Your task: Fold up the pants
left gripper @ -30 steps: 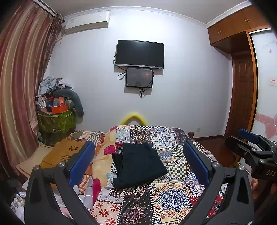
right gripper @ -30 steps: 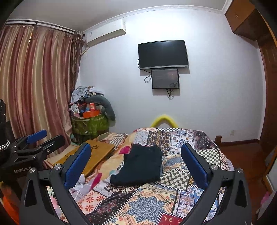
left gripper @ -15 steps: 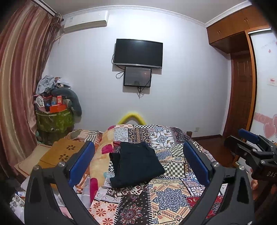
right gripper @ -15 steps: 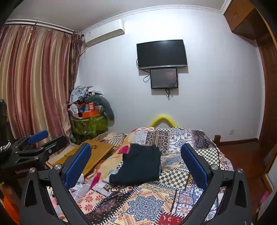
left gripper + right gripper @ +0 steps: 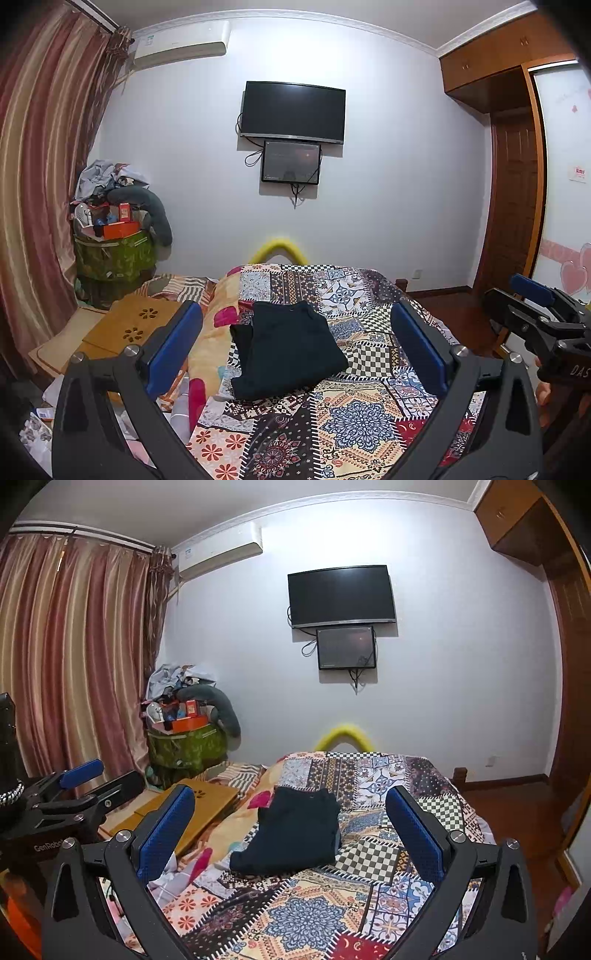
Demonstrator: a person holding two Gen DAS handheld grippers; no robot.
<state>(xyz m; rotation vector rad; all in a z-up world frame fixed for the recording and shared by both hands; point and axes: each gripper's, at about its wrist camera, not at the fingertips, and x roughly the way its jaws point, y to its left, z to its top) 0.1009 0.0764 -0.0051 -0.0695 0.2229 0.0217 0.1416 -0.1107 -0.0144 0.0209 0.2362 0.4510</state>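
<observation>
The dark navy pants (image 5: 286, 347) lie folded into a compact rectangle on the patchwork quilt (image 5: 354, 413), toward the bed's left-middle; they also show in the right wrist view (image 5: 291, 834). My left gripper (image 5: 295, 350) is open and empty, held back from the bed with the pants framed between its blue pads. My right gripper (image 5: 290, 834) is open and empty too, held back the same way. The right gripper shows at the right edge of the left wrist view (image 5: 539, 314), and the left gripper at the left edge of the right wrist view (image 5: 85, 786).
A wooden lap desk (image 5: 136, 325) lies left of the bed beside a floral blanket (image 5: 214, 332). A green hamper piled with clutter (image 5: 114, 251) stands in the corner by the curtain (image 5: 40, 177). A TV (image 5: 293, 110) hangs on the far wall. A wooden wardrobe (image 5: 513, 184) stands right.
Both grippers have drifted slightly, so the view has shifted a little. The pants lie unmoved and both grippers stay open.
</observation>
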